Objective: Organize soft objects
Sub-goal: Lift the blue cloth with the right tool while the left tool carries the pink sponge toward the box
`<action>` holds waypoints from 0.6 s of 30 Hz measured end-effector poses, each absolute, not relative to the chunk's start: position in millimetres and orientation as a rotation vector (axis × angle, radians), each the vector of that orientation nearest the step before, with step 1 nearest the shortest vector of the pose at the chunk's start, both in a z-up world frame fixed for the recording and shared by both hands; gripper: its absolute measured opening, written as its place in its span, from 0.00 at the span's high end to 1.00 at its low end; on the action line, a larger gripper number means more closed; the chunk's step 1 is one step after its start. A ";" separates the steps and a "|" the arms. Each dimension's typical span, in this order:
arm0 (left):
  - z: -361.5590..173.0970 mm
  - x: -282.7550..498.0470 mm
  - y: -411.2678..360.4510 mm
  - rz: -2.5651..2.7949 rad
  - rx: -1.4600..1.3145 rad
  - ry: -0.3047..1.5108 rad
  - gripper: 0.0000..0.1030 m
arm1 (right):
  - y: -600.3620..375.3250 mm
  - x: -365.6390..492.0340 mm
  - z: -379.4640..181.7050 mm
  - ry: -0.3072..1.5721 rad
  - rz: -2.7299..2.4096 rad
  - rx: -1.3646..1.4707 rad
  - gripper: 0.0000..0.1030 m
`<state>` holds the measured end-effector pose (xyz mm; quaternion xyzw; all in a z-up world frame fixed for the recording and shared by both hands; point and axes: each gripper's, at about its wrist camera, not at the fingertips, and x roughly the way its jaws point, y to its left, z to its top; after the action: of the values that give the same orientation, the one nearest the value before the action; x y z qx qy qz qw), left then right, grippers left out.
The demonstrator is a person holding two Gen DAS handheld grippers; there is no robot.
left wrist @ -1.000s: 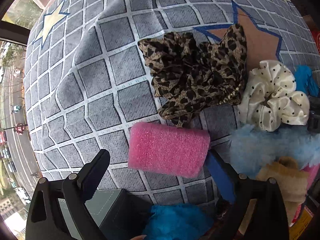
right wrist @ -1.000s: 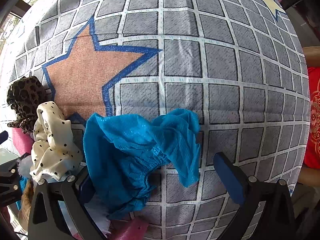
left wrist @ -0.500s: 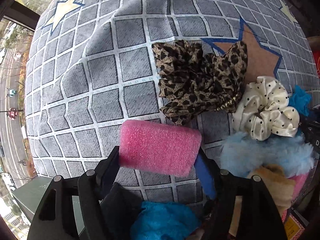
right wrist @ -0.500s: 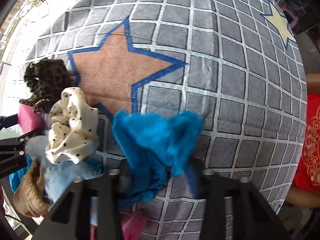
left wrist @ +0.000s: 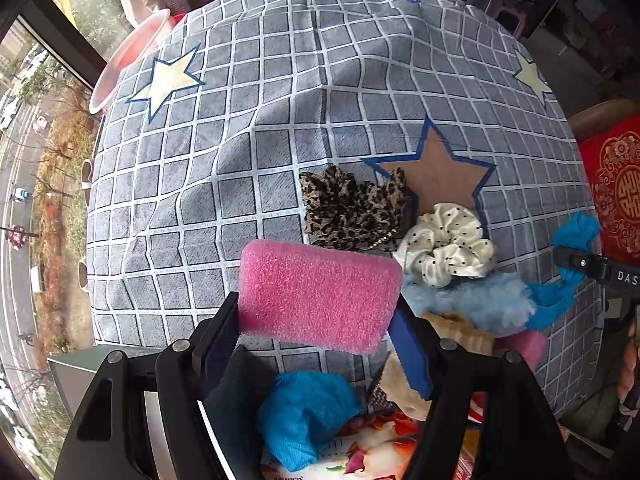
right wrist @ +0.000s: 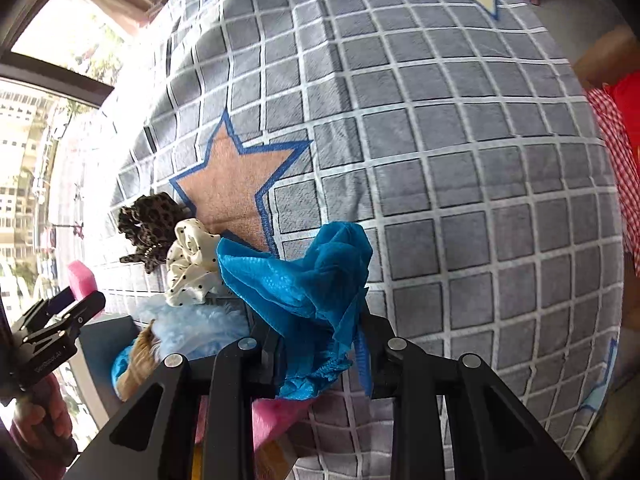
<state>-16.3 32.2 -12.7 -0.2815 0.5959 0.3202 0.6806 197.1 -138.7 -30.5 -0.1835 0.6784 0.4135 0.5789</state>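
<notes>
My left gripper is shut on a pink foam sponge and holds it above the table edge. My right gripper is shut on a crumpled blue cloth, lifted off the cloth-covered table; it also shows in the left wrist view. On the table lie a leopard-print scrunchie, a white dotted scrunchie, a light blue fluffy piece and a tan fabric piece.
A grey checked tablecloth with stars covers the table. Below my left gripper a box holds another blue cloth. A second pink sponge lies at the right. A pink bowl stands at the far left edge.
Both grippers closed on their objects and lifted: the left took the pink sponge, the right took the blue cloth. Both views pulled back from the table.
</notes>
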 end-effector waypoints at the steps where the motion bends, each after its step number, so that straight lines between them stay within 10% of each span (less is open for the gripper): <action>1: -7.0 -14.0 28.1 0.712 -0.626 1.331 0.28 | -144.2 199.8 -26.6 1.589 0.963 -0.411 0.72; 18: 57.3 58.5 -61.5 0.563 -0.487 1.272 0.28 | -203.3 251.5 22.1 1.553 0.937 -0.267 0.72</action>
<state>58.5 -61.5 57.3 -0.2222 0.5798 0.2567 0.7407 251.5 -203.3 22.1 -0.1155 0.6722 0.4054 0.6087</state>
